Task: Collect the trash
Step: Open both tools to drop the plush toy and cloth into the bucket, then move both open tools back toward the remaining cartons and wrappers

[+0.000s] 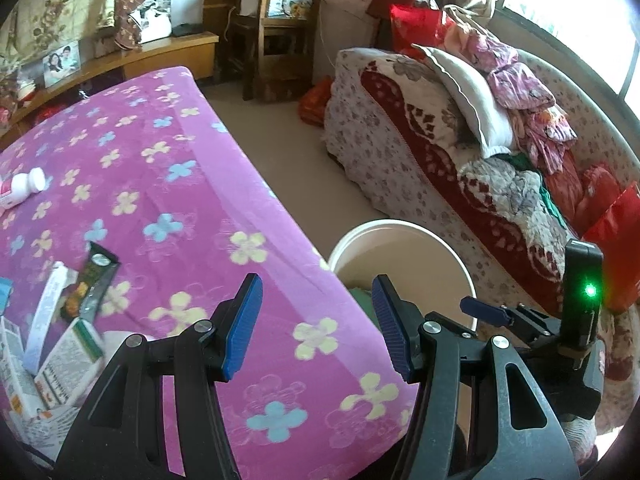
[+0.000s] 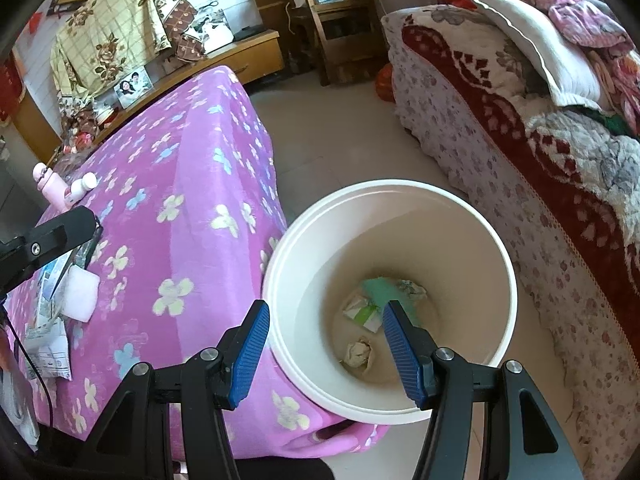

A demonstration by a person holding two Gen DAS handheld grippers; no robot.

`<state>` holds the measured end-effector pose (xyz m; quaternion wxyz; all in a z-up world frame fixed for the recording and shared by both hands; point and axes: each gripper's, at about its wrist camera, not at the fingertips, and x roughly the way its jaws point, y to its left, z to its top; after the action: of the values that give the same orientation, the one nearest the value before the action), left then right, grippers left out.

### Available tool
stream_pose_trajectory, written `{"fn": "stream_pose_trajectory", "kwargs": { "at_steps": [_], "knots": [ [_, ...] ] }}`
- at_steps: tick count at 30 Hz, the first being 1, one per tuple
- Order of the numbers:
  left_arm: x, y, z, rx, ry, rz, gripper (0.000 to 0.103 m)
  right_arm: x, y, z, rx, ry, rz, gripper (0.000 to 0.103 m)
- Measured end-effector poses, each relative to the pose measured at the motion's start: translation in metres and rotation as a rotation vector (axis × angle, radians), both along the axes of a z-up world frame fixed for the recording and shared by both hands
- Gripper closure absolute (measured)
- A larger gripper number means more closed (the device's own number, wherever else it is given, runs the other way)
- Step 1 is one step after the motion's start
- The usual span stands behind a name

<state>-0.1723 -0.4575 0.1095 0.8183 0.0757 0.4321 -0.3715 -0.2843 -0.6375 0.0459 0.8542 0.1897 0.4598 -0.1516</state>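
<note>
My left gripper hangs open and empty over the near edge of the purple flowered blanket. To its left lies a pile of trash: small boxes, a dark snack wrapper and a white bottle. My right gripper is open above the white bucket, with nothing between its pads. At the bottom of the bucket lie a green scrap, a white-green packet and crumpled paper. The bucket stands on the floor against the blanket's edge.
A sofa covered in quilts and clothes runs along the right, leaving a strip of bare floor. A wooden chair and a low cabinet stand at the back. A white foam block and a pink bottle rest on the blanket.
</note>
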Motion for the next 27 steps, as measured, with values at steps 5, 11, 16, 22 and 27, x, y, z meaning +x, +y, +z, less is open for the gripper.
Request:
{"fn": "stream_pose_trajectory", "kwargs": {
  "at_steps": [5,11,16,22,27],
  "knots": [
    [0.0,0.023,0.005,-0.005,-0.015,0.035,0.048,0.004,0.02,0.014,-0.022,-0.02,0.031,0.046],
    [0.005,0.063,0.009,0.008,-0.028,0.091,0.048,0.015,0.051,0.027,-0.033,-0.046,0.084,0.045],
    [0.01,0.102,0.014,0.012,-0.027,0.129,0.048,0.03,0.085,0.033,-0.03,-0.058,0.147,0.045],
    [0.016,0.159,0.012,0.053,-0.016,0.158,0.048,0.046,0.124,0.035,-0.01,-0.063,0.208,0.044],
    [0.02,0.203,0.008,0.061,0.014,0.194,0.048,0.059,0.155,0.034,-0.005,-0.054,0.26,0.042]
  ]
}}
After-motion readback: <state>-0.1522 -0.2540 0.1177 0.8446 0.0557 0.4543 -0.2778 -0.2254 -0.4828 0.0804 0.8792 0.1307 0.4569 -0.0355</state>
